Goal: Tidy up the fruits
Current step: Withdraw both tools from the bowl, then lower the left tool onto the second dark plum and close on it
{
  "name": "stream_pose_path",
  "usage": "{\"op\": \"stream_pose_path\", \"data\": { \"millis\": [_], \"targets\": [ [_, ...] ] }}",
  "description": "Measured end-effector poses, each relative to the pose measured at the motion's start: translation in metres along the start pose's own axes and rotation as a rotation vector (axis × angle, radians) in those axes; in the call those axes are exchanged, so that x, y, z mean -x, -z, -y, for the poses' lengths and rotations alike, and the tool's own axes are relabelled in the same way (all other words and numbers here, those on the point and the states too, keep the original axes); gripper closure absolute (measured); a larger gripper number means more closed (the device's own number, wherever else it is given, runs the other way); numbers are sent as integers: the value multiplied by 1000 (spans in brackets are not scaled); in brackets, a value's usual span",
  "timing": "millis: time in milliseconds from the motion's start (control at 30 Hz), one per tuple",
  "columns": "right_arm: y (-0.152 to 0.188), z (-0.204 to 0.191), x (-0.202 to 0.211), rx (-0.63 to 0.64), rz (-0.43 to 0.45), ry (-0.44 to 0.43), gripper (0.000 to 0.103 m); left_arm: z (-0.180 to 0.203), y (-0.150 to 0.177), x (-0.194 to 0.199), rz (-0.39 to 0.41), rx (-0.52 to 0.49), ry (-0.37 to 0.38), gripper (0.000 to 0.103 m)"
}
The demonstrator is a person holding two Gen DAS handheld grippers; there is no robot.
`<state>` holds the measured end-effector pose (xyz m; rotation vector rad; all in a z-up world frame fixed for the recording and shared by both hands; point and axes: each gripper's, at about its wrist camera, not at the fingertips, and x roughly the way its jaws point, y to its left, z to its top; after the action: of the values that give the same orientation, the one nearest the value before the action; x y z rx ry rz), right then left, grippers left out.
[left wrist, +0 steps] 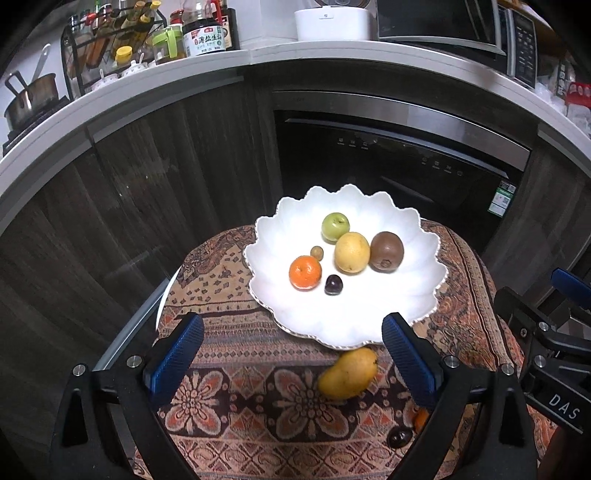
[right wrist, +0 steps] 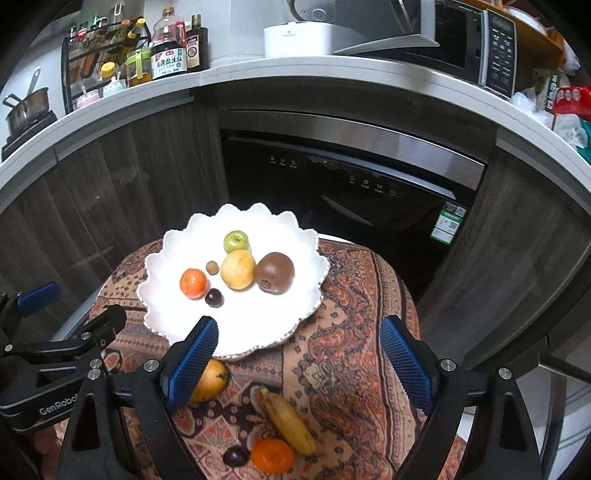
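A white scalloped plate (left wrist: 388, 317) (right wrist: 266, 325) on the patterned cloth holds a green apple (left wrist: 335, 227), a yellow pear (left wrist: 352, 252), a kiwi (left wrist: 386, 251), an orange (left wrist: 305, 272), a dark plum (left wrist: 333, 285) and a small brown fruit (left wrist: 317, 252). On the cloth in front of the plate lie a mango (left wrist: 349, 373) (right wrist: 212, 380), a banana (right wrist: 288, 422), a second orange (right wrist: 272, 455) and a second plum (right wrist: 235, 456). My left gripper (left wrist: 293, 356) hangs open above the cloth, empty. Over the near fruits my right gripper (right wrist: 297, 360) is open too, holding nothing.
The small table (right wrist: 354, 295) stands before dark cabinets and a built-in oven (left wrist: 399, 162). A counter above carries bottles (left wrist: 203, 33), a pot (left wrist: 31, 98), a white cooker (left wrist: 332, 22) and a microwave (right wrist: 476, 44). The right gripper's body (left wrist: 546, 343) shows at the left view's right edge.
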<state>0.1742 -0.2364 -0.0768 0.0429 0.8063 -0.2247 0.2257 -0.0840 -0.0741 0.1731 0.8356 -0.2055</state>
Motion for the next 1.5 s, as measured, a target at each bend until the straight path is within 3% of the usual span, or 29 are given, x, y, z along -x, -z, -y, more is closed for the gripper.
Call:
{"op": "stream_pose_path", "data": {
  "millis": [800, 1500],
  "targets": [
    [47, 28, 13, -20, -48, 43, 13, 32, 49, 10, -39, -51, 34, 5],
    [112, 54, 0, -64, -121, 84, 13, 69, 122, -24, -149, -107, 125, 14]
  ]
}}
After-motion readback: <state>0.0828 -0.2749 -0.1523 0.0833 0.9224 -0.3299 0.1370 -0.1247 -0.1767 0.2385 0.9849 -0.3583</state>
